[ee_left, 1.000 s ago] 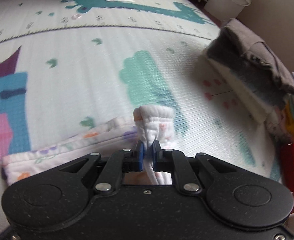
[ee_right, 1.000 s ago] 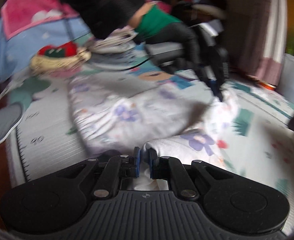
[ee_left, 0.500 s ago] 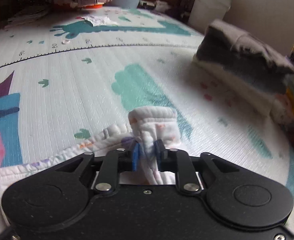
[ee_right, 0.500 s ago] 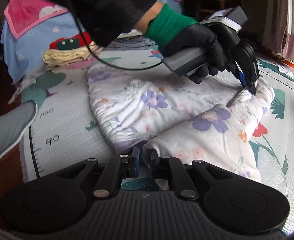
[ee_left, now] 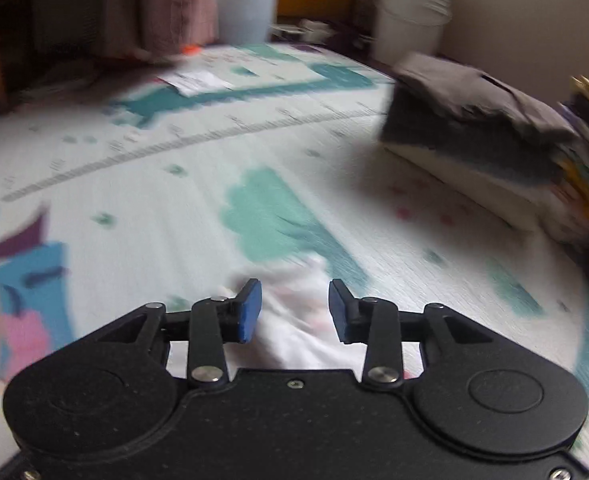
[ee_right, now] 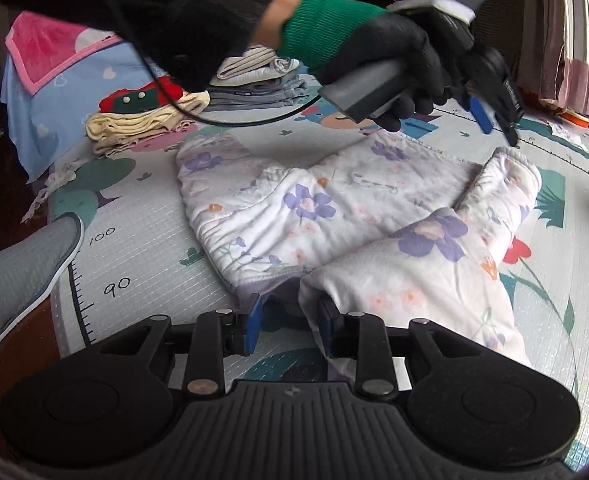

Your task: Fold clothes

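A white floral garment (ee_right: 358, 216) lies on the play mat, its right half folded over into a long roll (ee_right: 446, 264). My right gripper (ee_right: 288, 322) is open, its fingers either side of the near hem of the fold. My left gripper (ee_left: 294, 310) is open just above the far corner of the garment (ee_left: 298, 320); it also shows in the right wrist view (ee_right: 494, 122), held by a black-gloved hand above the far edge of the garment.
A stack of folded clothes topped in grey (ee_left: 478, 120) sits to the right on the mat (ee_left: 174, 184). Two white buckets (ee_left: 410, 16) stand at the back. More folded piles (ee_right: 146, 120) and a grey slipper (ee_right: 26, 264) lie to the left.
Both grippers have opened and let go of the garment. The left gripper has lifted off the far corner; the fold now lies on the mat.
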{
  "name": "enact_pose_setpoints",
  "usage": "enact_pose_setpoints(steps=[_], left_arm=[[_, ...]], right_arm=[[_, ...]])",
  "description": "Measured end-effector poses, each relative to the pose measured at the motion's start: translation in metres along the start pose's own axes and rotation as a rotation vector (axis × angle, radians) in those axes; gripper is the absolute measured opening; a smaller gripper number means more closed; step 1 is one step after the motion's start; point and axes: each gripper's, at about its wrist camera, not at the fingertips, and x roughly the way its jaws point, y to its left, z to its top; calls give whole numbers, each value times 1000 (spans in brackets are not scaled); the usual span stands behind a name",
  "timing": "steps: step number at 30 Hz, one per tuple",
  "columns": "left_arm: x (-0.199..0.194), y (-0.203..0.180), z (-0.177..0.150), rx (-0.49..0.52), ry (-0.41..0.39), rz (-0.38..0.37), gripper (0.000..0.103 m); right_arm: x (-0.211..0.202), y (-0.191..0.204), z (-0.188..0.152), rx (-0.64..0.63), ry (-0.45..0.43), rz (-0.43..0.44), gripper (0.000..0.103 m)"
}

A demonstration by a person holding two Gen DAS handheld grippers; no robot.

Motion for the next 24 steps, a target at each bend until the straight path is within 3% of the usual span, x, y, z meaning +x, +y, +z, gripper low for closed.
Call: enact_pose_setpoints(steps=[3, 5, 7, 9, 10, 12, 14, 16, 17, 18, 19, 20, 22, 24], left_arm=[[39, -15, -25, 116, 134, 37, 42], [34, -39, -21, 302, 156, 96, 41], [7, -58, -3, 365, 120, -16, 42], [-4, -72, 15, 353, 259, -302, 47], [-4, -84, 18, 379, 329, -407, 48], [1, -111, 16, 461, 456, -549, 49], [16, -137, 6, 514, 585, -639, 53], [36, -160, -11, 572, 707, -676, 56], [47, -168, -23, 617, 768, -658, 55], [52, -174, -34, 676, 826, -652, 35], [50, -179, -43, 770, 830, -656, 10], [43, -179, -46, 830, 789, -641, 10], [30, -162, -34, 745, 706, -664, 9], [8, -130, -15, 613, 572, -701, 9]], right_arm=[[-2, 0, -1, 10, 4, 13, 35], [-5, 0, -3, 21, 3, 16, 35], [-9, -2, -5, 47, 1, 17, 36], [-12, -4, -9, 73, 1, 11, 39], [-11, -4, -11, 84, 6, 9, 40], [-11, -4, -13, 88, 10, 7, 40], [-12, -2, -14, 74, 5, 7, 40], [-12, 0, -15, 59, 1, 3, 41], [-13, 0, -15, 55, 1, -1, 41], [-14, -1, -16, 56, -1, -7, 41], [-15, -2, -16, 61, -2, -8, 41], [-16, -4, -17, 67, -3, -8, 41], [-18, -7, -18, 76, -6, -13, 41], [-21, -9, -19, 83, -12, -25, 41]])
